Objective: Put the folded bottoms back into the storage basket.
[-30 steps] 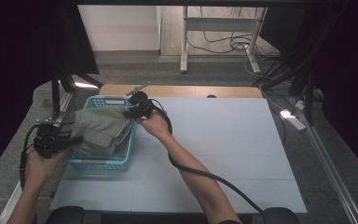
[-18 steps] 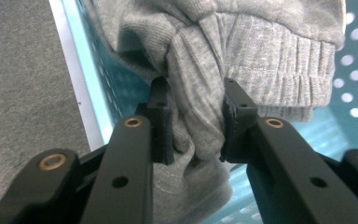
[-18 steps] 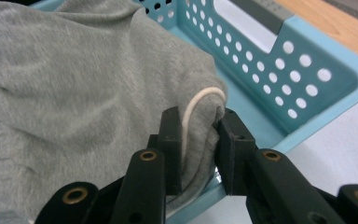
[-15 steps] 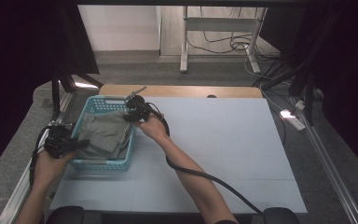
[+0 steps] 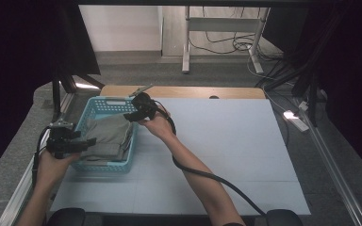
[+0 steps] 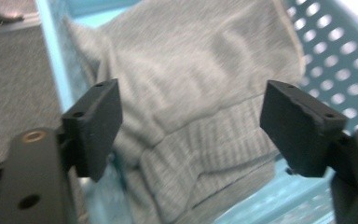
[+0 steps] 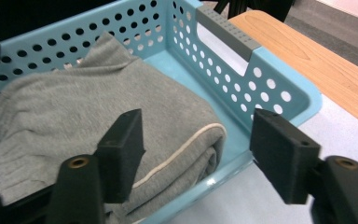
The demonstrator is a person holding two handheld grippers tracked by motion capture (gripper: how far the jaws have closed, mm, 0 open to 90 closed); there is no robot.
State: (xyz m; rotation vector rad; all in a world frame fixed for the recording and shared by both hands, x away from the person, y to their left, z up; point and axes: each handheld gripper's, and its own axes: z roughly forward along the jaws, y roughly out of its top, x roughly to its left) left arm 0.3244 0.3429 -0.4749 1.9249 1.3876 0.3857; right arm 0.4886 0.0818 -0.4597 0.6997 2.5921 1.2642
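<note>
A folded grey knit garment [image 5: 104, 136] lies inside a light-blue perforated basket [image 5: 104, 100] at the table's left. My left gripper [image 5: 90, 142] hovers at the basket's near-left corner. In the left gripper view the left gripper [image 6: 189, 126] has just been opening; its jaws stand apart over the garment [image 6: 191, 70], pressing on nothing. My right gripper [image 5: 128, 116] sits over the basket's right rim. In the right gripper view the right gripper [image 7: 198, 154] has also just been opening, with the garment's [image 7: 74, 116] folded edge below and clear of the pads.
The basket wall [image 7: 223, 60] carries a grey handle at its far end. A white mat [image 5: 226, 141] covers the table, with a wooden strip [image 5: 184, 92] along the far edge. A black cable [image 5: 207, 176] trails from the right gripper. A power strip [image 5: 297, 120] lies off the table's right side.
Both grippers have opened and let go of the grey garment, which has settled lower and flatter in the basket. Neither hand has shifted much.
</note>
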